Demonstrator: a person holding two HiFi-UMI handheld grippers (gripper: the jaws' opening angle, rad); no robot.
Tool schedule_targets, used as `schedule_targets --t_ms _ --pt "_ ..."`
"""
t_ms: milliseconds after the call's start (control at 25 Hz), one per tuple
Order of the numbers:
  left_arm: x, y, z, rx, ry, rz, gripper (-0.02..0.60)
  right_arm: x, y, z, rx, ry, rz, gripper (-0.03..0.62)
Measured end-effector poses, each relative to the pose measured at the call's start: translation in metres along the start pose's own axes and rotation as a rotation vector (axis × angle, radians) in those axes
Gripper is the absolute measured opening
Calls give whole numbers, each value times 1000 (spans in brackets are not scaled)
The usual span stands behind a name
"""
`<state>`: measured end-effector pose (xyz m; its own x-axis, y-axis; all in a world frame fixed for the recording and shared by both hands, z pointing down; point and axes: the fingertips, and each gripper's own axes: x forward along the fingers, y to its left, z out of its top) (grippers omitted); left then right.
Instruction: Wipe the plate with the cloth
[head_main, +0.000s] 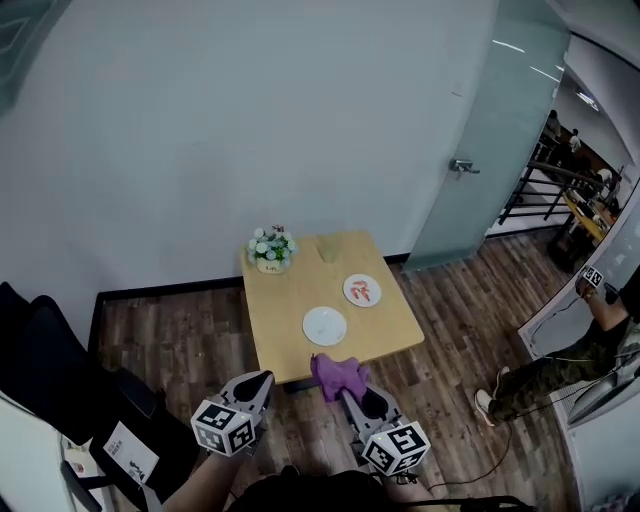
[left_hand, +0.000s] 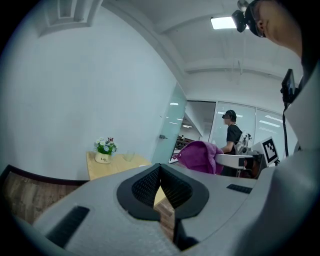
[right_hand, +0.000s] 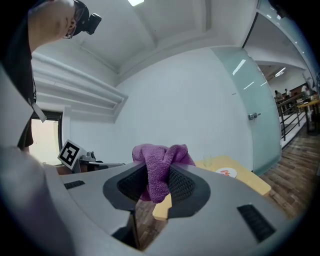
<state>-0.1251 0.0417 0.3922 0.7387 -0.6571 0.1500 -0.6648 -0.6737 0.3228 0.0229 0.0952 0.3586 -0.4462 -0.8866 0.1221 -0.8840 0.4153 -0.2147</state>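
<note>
Bright even light, soft shadows, fisheye edges, dark corners

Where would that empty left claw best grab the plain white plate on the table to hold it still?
Probably by the rim of the plain white plate, at its near left edge, with the left gripper coming in low from the person's side. The plate lies flat on the table, so only its thin edge offers anything to pinch, and that edge lies closest to the gripper.

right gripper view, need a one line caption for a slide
Right gripper clamped on a bunched purple cloth, with the wooden table just ahead.
</note>
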Motion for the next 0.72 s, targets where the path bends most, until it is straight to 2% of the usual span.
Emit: schedule_targets --t_ms 320,480,720 --pt "37 6 2 -2 16 -74 0 22 -30 -6 27 7 -68 104" --pt "53 10 3 -6 21 -62 0 43 -42 -1 26 -5 -30 104" --pt "87 23 26 22 -2 -10 0 73 -72 18 13 -16 34 104"
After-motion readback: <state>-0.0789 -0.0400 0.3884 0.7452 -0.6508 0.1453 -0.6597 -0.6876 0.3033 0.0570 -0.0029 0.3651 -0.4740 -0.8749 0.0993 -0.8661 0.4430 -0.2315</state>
